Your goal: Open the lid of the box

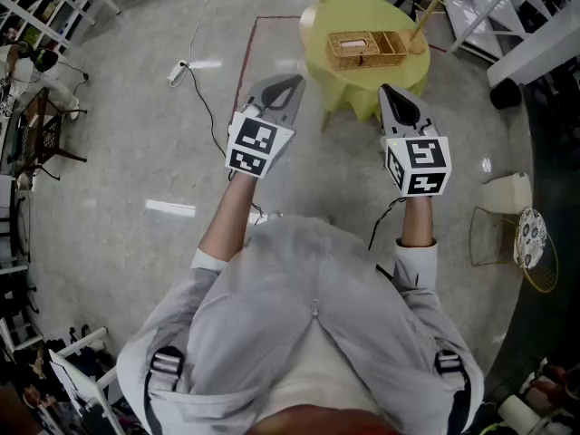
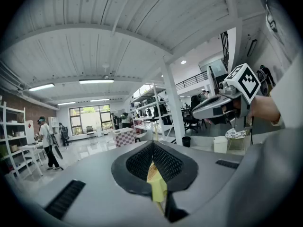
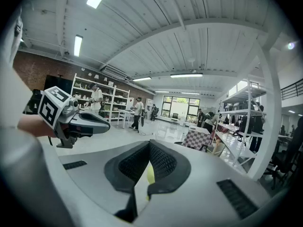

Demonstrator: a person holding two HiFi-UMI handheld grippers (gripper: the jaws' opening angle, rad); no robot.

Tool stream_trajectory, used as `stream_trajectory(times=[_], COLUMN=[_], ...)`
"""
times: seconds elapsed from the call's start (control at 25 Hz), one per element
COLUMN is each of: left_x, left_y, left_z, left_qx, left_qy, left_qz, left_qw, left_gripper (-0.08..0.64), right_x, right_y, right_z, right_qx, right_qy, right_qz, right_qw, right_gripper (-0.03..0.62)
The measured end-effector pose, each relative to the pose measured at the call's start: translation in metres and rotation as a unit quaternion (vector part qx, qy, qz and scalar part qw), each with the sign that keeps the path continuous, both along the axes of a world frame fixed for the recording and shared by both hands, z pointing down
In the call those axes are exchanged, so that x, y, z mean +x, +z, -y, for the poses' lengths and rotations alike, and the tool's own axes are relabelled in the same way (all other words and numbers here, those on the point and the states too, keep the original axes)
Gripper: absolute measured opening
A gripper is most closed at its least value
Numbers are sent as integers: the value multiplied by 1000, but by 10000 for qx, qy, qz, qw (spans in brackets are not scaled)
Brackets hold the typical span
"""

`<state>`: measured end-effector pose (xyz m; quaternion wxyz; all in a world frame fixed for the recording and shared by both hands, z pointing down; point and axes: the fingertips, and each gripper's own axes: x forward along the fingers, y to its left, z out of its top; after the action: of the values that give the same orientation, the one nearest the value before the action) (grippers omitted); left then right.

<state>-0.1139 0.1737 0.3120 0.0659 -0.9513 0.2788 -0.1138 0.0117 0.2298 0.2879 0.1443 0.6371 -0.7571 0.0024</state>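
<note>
A woven wicker box (image 1: 365,48) with its lid down lies on a small round table under a yellow-green cloth (image 1: 344,87), ahead of me in the head view. Both grippers are held up in the air short of the table, not touching anything. My left gripper (image 1: 288,82) points at the table's left edge, jaws together and empty. My right gripper (image 1: 391,89) points at the table's right side, also shut with nothing in it. In the left gripper view the left gripper (image 2: 152,144) shows a sliver of the yellow cloth below its tips. In the right gripper view the right gripper (image 3: 148,143) looks out across the room.
A power strip (image 1: 177,71) with a trailing cable lies on the floor at the left, by red floor tape. A white bin (image 1: 507,191) and a wire stool (image 1: 530,238) stand at the right. White shelving and chairs line the room's edges. People stand far off.
</note>
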Motion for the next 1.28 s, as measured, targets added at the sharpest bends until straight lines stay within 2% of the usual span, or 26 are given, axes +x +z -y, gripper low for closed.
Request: stream_trajectory(times=[0.24,0.48,0.72,0.96,1.28], left_x=[8,19,33,58,105], left_y=[9,25,36,47,49], left_z=[0,-10,4,43,160], left_qx=[-32,-56,-149,-173,-188], left_qy=[-79,-142,-191,-71,143], left_qz=[-72,58,124,155,87], left_qw=[9999,9999,9996,9997,9997], left_gripper=[29,29,29,29,29], right_x=[20,53,70,84,118], right_y=[6,33,43,54,55], right_z=[-2,-7,7,48,154], right_qx=[96,-164,-201,-263,-327], right_qy=[-63,42,26,27,184], right_qz=[62,386,552,547,391], right_qw=[9999,9991,9983,9982,9985], right_gripper=[23,23,23,23,23])
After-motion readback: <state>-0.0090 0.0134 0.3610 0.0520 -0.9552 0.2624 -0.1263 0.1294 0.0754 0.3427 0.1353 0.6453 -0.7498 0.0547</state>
